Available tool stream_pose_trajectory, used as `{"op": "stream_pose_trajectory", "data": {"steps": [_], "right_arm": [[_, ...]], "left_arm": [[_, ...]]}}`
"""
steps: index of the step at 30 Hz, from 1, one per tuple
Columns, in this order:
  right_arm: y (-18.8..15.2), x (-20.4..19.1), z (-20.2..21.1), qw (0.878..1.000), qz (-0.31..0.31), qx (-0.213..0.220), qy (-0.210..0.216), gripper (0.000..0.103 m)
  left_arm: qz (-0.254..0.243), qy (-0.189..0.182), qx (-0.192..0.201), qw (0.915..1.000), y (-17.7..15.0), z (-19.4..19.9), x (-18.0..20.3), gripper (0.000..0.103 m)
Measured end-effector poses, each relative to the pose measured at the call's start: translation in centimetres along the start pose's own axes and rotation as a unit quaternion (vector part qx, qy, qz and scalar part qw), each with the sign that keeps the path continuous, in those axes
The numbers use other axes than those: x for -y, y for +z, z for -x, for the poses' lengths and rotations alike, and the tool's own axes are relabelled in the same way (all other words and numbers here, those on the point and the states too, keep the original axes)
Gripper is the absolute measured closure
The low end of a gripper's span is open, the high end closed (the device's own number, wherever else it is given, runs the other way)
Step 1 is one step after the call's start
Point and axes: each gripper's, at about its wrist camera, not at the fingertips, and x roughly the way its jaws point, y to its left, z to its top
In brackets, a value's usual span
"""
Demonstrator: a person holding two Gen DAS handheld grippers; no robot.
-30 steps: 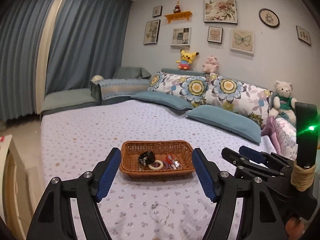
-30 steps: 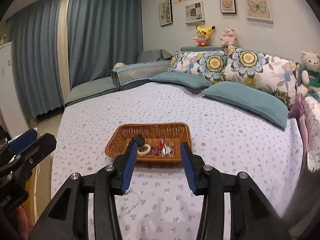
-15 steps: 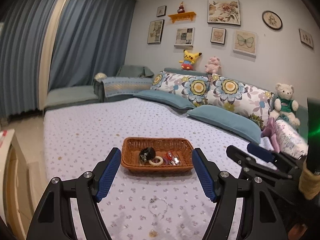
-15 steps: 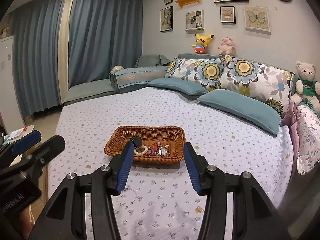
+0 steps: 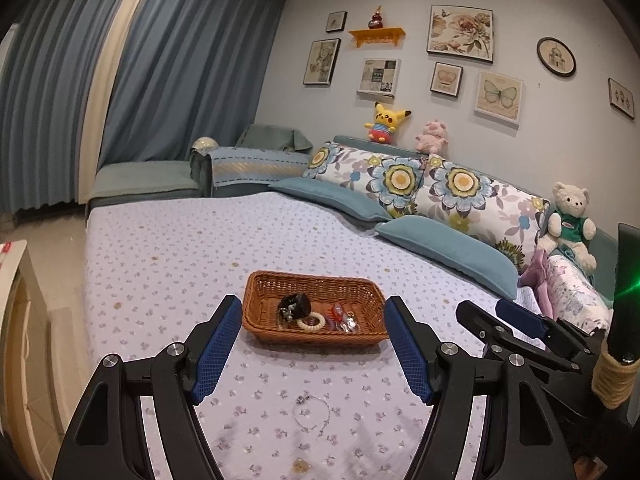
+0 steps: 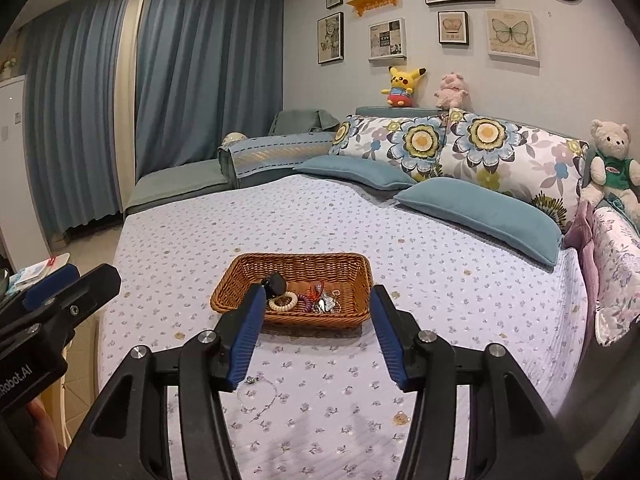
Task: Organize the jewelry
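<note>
A wicker basket [image 5: 316,312] on the bed [image 5: 168,248] holds a black piece [image 5: 295,305], a pale beaded ring [image 5: 311,323] and small red and silver bits. A thin chain bracelet [image 5: 311,414] lies on the bed, nearer than the basket. Both the left gripper [image 5: 313,350] and right gripper [image 6: 316,336] have open, empty fingers and have pulled back since a second ago, revealing more bedspread.
</note>
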Motion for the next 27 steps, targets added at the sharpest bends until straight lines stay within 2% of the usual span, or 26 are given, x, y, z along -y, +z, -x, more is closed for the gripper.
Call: {"op": "stream_pose_trajectory", "data": {"steps": [27], "right_arm": [[0.0,0.3,-0.3,1.000,-0.006,-0.004,0.008,0.042]], "left_arm": [[0.004,0.002,-0.013,0.9999,-0.5,-1.0,-0.3,0.029]]}}
